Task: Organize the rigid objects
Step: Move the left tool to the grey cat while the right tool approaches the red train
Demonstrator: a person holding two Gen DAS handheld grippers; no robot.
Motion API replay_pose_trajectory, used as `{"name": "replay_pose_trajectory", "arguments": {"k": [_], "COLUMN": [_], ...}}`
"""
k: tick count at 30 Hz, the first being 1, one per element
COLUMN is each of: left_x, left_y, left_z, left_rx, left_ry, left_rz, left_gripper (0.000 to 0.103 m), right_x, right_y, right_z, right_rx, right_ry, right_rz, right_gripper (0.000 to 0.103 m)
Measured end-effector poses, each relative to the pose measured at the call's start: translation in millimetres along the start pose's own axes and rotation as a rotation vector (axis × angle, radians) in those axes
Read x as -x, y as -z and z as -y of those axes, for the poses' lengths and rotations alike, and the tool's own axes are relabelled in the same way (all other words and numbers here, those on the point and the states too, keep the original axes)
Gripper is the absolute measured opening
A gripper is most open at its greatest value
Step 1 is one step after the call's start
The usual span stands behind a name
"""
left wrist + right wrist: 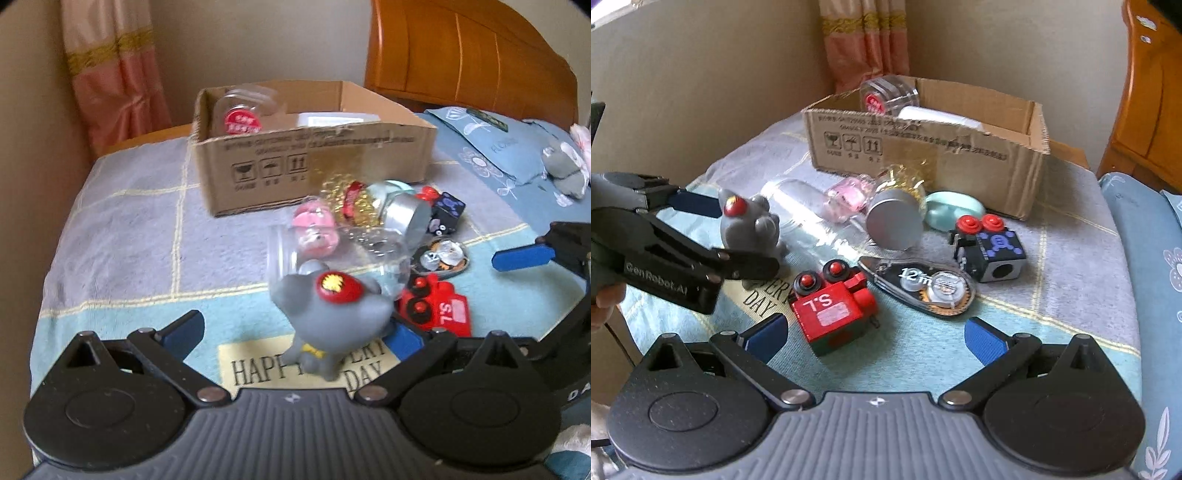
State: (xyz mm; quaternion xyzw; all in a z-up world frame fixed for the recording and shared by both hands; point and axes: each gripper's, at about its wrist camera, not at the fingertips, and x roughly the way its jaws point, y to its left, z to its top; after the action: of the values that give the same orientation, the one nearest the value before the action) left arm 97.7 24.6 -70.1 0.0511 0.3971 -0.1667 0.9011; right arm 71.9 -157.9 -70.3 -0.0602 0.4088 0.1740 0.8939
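Grey toy figure upright, head up

— Inspector: What lies ahead of my right gripper?

— Operator: I see its jaws spread, the red toy block just ahead between them, the correction tape beyond on the right.

— Inspector: And the left?

— Operator: My left gripper has the grey figure filling its gap. Past it, the clear jar and crowded toys block the cardboard box. Bare blanket lies leftward.
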Motion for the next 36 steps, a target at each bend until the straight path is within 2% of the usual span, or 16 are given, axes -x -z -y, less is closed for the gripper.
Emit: {"name": "replay_pose_trajectory", "arguments": {"k": [6, 13, 16, 20, 22, 25, 30, 36], "left_x": [7.2, 24.7, 29.5, 30.8, 32.7, 35.3, 34.7, 12.9], "left_y": [7.8, 14.2, 14.7, 15.8, 16.6, 18.4, 24.5, 27.9], "left_z": [-16.4, -35.5, -43.3, -51.3, -57.4, -59.6, -56.6, -62.3], "left_rx": [0.07, 0.128, 0.143, 0.149, 0.169, 0.151, 0.075, 0.015], "left_ry": [0.051, 0.03, 0.005, -0.085, -0.089, -0.088, -0.014, 0.022], "left_rz": [0.002, 0.038, 0.051, 0.058, 0.053, 0.053, 0.061, 0.019], "left_gripper": [0.101, 0.102, 0.102, 0.102, 0.101, 0.101, 0.102, 0.101], "right_x": [-17.4, -29.1, -25.4, -18.3, -14.6, -9.2, -6.0, -11.4], "right_y": [-6.5, -9.4, -6.4, 0.6, 6.4, 13.8, 22.3, 18.8], "right_z": [-9.2, -19.0, -15.2, -2.8, 5.4, 17.5, 28.2, 8.2], "right_rx": [0.036, 0.081, 0.091, 0.067, 0.046, 0.002, -0.054, 0.015], "right_ry": [0.004, 0.065, 0.087, 0.133, 0.152, 0.144, 0.093, 0.043], "right_rz": [-0.017, -0.017, -0.017, -0.027, -0.036, -0.039, -0.039, -0.029], "right_gripper": [0.103, 0.103, 0.103, 0.103, 0.103, 0.103, 0.103, 0.103]}}
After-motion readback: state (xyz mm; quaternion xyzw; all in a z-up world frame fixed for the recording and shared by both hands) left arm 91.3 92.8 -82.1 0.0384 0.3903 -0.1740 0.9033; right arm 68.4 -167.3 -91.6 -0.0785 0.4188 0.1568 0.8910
